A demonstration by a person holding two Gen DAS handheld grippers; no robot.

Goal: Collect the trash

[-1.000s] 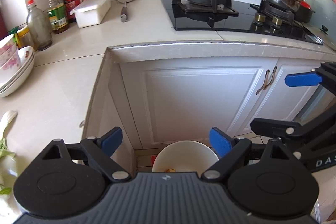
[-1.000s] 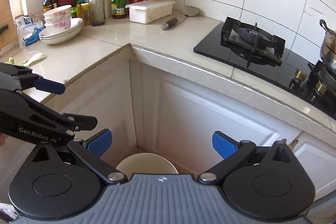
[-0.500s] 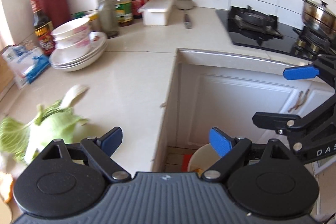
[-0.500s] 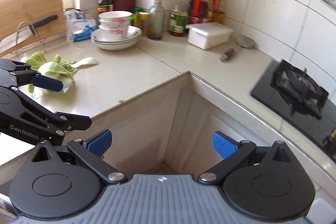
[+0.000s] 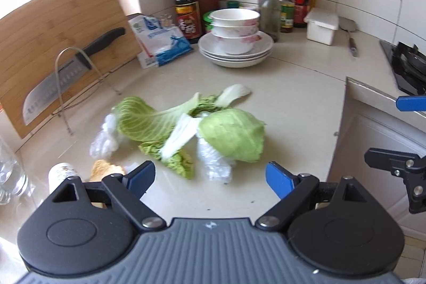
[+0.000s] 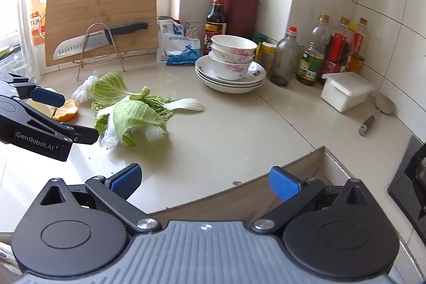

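A heap of green and white cabbage leaves point(image 5: 207, 129) lies on the beige counter, with crumpled clear plastic wrap point(image 5: 105, 136) at its left and front. An orange peel point(image 5: 105, 169) and a small white bottle point(image 5: 62, 172) lie at the near left. My left gripper point(image 5: 210, 177) is open and empty, just short of the leaves. My right gripper point(image 6: 206, 181) is open and empty over the counter's front edge, to the right of the leaves point(image 6: 133, 108). The left gripper point(image 6: 53, 113) also shows in the right wrist view, next to the orange peel point(image 6: 65, 111).
Stacked bowls on plates point(image 5: 235, 41) stand behind the leaves. A bamboo cutting board point(image 5: 53, 44) with a knife point(image 5: 66, 76) on a wire rack leans at the left. Bottles point(image 6: 311, 57), a white box point(image 6: 346, 91), a blue bag point(image 5: 162, 41) and a glass jug point(image 5: 10, 175) stand around.
Both grippers have swung left, away from the cabinet corner and the white bin on the floor. They now face the counter with the leaves, and both stay open.
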